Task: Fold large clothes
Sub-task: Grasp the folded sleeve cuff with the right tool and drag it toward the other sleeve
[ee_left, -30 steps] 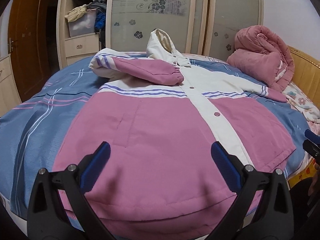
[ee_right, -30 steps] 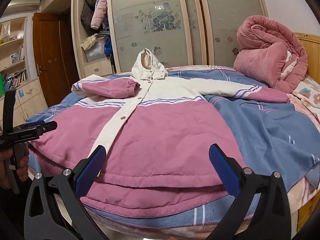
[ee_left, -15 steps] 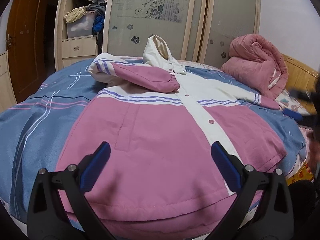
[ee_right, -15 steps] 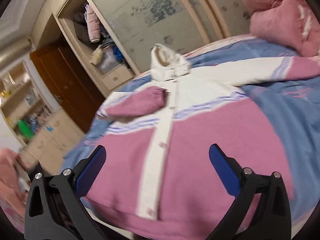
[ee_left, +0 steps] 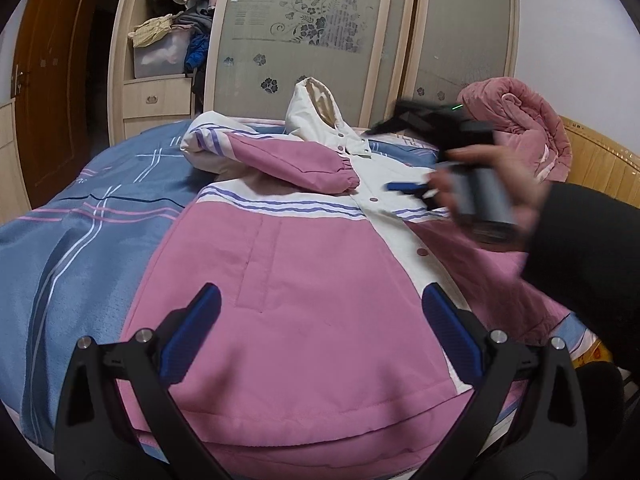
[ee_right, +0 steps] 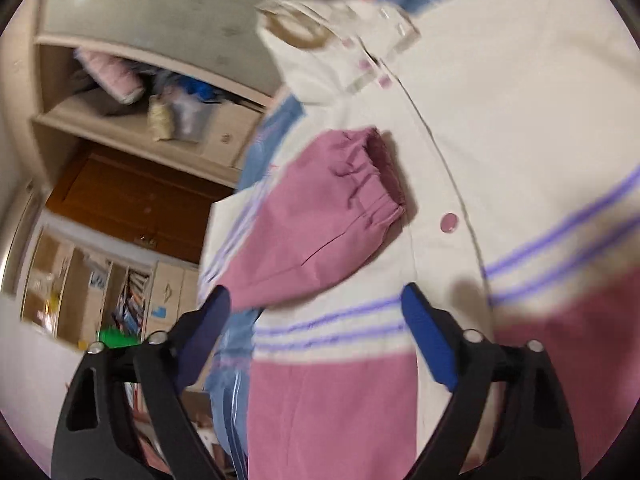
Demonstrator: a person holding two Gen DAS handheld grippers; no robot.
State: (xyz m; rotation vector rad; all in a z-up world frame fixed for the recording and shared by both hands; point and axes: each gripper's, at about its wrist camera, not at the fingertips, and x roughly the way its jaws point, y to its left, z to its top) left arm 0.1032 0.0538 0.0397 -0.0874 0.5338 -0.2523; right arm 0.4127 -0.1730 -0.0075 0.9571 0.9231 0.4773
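A pink and white hooded jacket point(ee_left: 312, 280) lies front up on the bed, snaps fastened. One pink sleeve point(ee_left: 296, 160) is folded across its chest. My left gripper point(ee_left: 320, 308) hangs open above the hem, with nothing between its fingers. My right gripper point(ee_right: 316, 304) is rolled to one side and hovers close over the chest, just short of the folded sleeve point(ee_right: 316, 216). Its jaws are closing, with only air between them. In the left wrist view, a blurred hand point(ee_left: 480, 192) in a dark sleeve carries that gripper over the jacket's right half.
The blue striped bedsheet point(ee_left: 80, 220) shows on the left. A rolled pink quilt point(ee_left: 520, 132) rests against the wooden headboard point(ee_left: 596, 168) at the back right. Behind the bed stands a wardrobe with frosted sliding doors point(ee_left: 304, 32) and an open shelf of clothes point(ee_left: 168, 40).
My right gripper swung left across the jacket, rolled, and came in close to the folded sleeve, its jaws a little narrower. It and its hand now show in the left view. The left gripper barely moved.
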